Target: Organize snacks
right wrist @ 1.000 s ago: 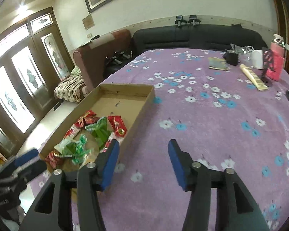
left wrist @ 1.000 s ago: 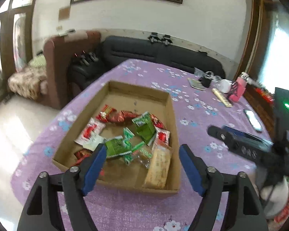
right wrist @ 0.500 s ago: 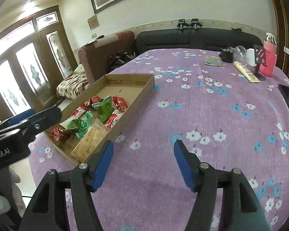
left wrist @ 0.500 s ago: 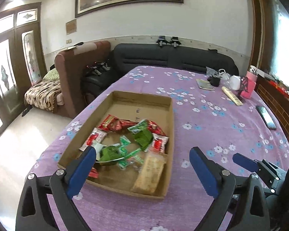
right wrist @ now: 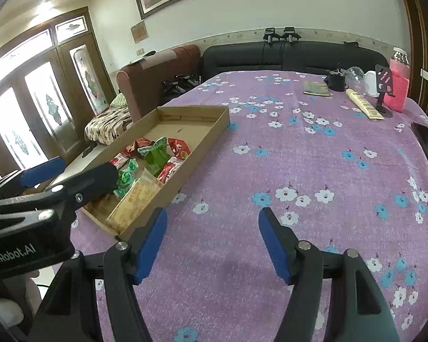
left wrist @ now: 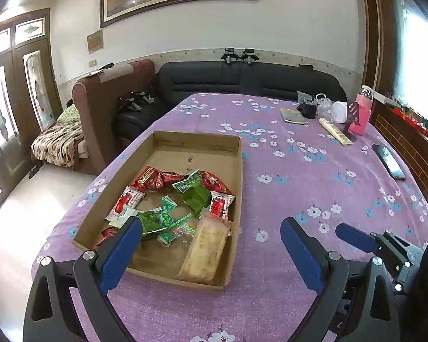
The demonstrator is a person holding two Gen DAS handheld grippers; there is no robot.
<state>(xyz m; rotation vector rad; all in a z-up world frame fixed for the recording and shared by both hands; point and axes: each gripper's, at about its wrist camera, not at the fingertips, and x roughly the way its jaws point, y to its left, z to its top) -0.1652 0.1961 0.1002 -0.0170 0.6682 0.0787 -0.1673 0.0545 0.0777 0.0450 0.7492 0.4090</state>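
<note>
A shallow cardboard box [left wrist: 236, 176] [right wrist: 214, 125] lies on the purple flowered tablecloth. Inside are several red snack packets [left wrist: 154, 178], green packets [left wrist: 195, 193] [right wrist: 155, 154] and a long tan cracker pack [left wrist: 207, 249] [right wrist: 135, 196]. My left gripper [left wrist: 211, 242] is open and empty, held above the box's near end. My right gripper [right wrist: 212, 235] is open and empty over bare tablecloth, right of the box's near corner. The left gripper's body also shows at the left in the right wrist view [right wrist: 42, 191].
At the table's far right stand a pink bottle [left wrist: 363, 114], a phone stand [right wrist: 383, 88], a white jar, a black cup [left wrist: 309, 109], a booklet and a long tan pack [left wrist: 335, 134]. A phone [left wrist: 389, 161] lies at the right edge. Sofas stand beyond the table.
Both grippers have pulled back and risen away from the box. Both jaws have opened wider. The snacks in the box have not moved.
</note>
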